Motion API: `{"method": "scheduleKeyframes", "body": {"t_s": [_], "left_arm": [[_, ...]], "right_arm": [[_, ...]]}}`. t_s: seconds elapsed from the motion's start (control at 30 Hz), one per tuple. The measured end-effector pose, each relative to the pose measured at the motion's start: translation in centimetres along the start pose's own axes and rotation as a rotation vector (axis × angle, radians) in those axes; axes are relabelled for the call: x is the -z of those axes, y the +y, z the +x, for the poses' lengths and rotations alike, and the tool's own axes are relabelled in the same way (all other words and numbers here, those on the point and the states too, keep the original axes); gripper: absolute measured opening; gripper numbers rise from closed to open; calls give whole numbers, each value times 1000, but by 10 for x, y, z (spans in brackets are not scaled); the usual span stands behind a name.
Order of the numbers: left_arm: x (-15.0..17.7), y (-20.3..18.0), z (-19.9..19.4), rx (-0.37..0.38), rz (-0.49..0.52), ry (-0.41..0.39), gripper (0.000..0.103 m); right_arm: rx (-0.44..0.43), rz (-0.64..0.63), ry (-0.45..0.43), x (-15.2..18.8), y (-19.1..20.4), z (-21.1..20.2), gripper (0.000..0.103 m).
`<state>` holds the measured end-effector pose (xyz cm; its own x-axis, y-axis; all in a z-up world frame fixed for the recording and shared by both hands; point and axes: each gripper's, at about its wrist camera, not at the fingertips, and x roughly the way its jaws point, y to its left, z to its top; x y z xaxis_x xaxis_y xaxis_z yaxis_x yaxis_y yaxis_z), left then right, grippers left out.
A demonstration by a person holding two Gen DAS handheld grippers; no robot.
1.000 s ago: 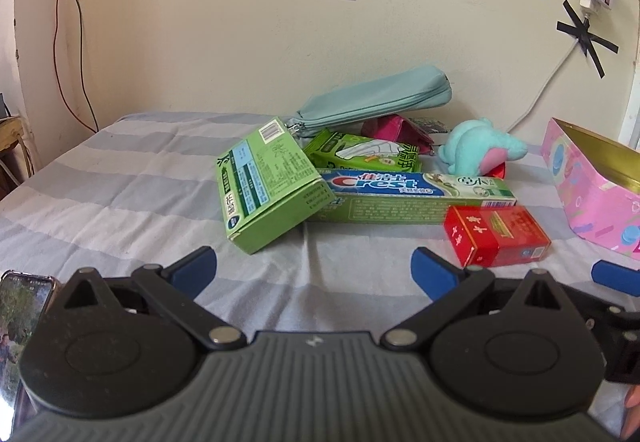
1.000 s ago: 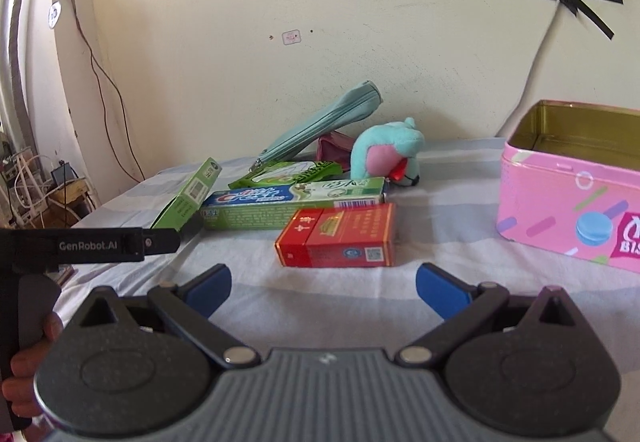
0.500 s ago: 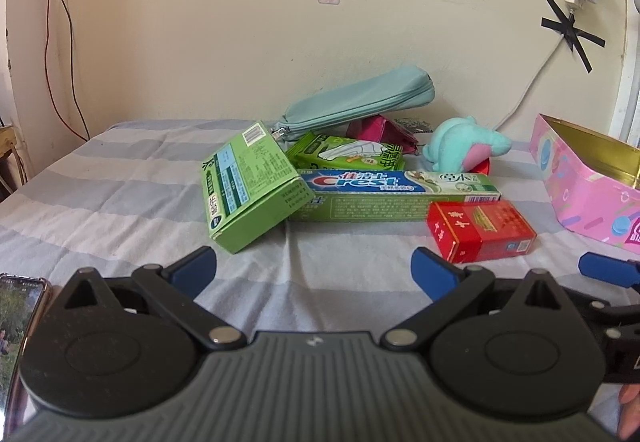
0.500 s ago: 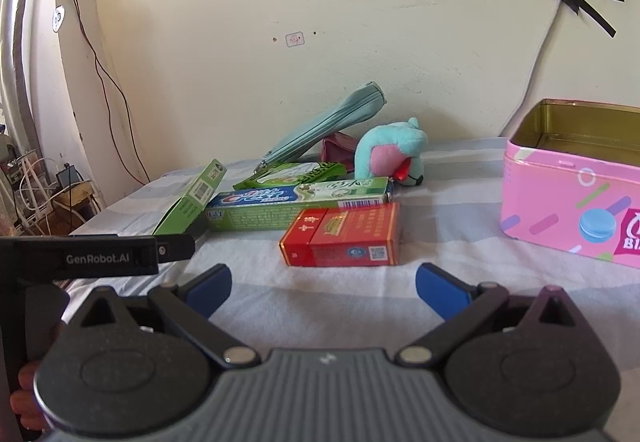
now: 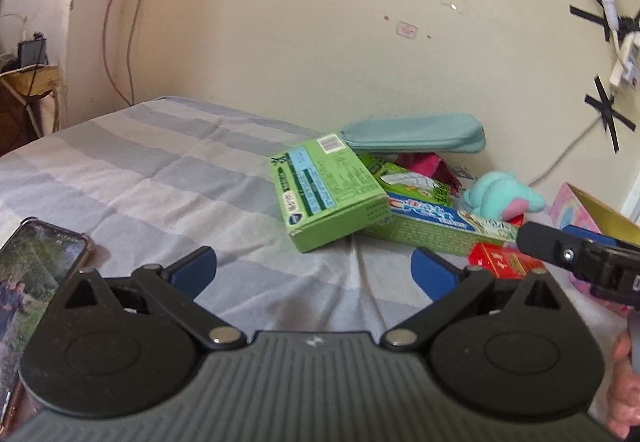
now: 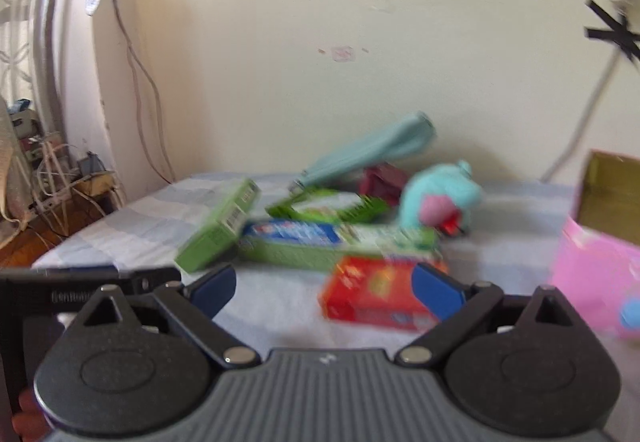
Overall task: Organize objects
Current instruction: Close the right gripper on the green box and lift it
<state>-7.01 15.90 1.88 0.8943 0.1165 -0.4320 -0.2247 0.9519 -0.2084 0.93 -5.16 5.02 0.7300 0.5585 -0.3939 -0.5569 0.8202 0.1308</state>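
A pile lies on the striped bed near the wall: a green box [image 5: 328,194] leaning on a Crest toothpaste box [image 5: 440,226], a red box [image 5: 500,260] in front, a teal pouch [image 5: 416,134] and a teal plush [image 5: 500,198] behind. My left gripper [image 5: 314,272] is open and holds nothing, a little short of the green box. My right gripper [image 6: 324,288] is open too, with the red box [image 6: 376,294] just beyond its fingers, nearer the right one. The right wrist view is blurred by motion.
An open pink tin [image 6: 600,254] with a gold inside stands at the right. A phone [image 5: 32,274] lies on the bed at the near left. A dark red packet [image 6: 380,182] sits under the pouch. Cables and taped plugs hang on the wall; the bed's left edge drops to a cluttered floor.
Both views have swung left and tilted, so the pile sits further right. The right gripper has come closer to the red box. Both stay open.
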Motion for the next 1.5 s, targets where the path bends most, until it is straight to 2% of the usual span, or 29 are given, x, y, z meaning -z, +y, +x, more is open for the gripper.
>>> {"method": "scheduleKeyframes", "body": {"t_s": [0.17,0.3,0.4,0.47,0.53,0.57,0.63,0.67,0.7,0.73,0.83,0.87,1.0,1.07,1.1,1.23,1.4,1.5], "left_arm": [[-4,23,-23,-109,-30,-98,103],[-3,42,-47,-122,-78,-139,103],[5,40,-61,-121,-50,-173,103],[11,34,-68,-101,-20,-196,103],[19,24,-71,-88,30,-212,103],[21,21,-71,-112,50,-220,103],[22,21,-68,-82,63,-197,103],[22,23,-67,-69,47,-187,103],[21,25,-66,-66,35,-182,103],[21,26,-66,-67,31,-181,103],[22,26,-64,-76,33,-172,103],[23,25,-62,-71,32,-161,103],[27,19,-55,-41,29,-108,103],[28,16,-55,-34,36,-106,103],[29,14,-56,-35,41,-110,103],[30,15,-55,-34,37,-108,103],[11,22,-42,7,9,-102,103],[-12,28,-23,52,-28,-49,103]], "right_arm": [[-56,-164,56,-14,40,53,98],[-71,-322,83,-4,87,80,103],[28,-462,106,3,120,106,103],[87,-509,124,6,130,125,103],[97,-508,161,7,132,141,103],[96,-511,170,8,133,147,103],[97,-496,172,5,131,152,102],[84,-481,179,3,129,153,95],[81,-472,173,2,126,152,79],[98,-479,154,2,124,148,53],[68,-453,141,-5,109,131,20],[60,-440,146,-7,105,128,17],[22,-389,158,-8,86,111,19],[-29,-335,170,-11,79,104,27],[-59,-298,164,-15,74,99,37],[-144,-168,111,-40,58,87,52],[-172,-21,151,-69,38,116,55],[-173,72,213,-79,25,149,56]]}}
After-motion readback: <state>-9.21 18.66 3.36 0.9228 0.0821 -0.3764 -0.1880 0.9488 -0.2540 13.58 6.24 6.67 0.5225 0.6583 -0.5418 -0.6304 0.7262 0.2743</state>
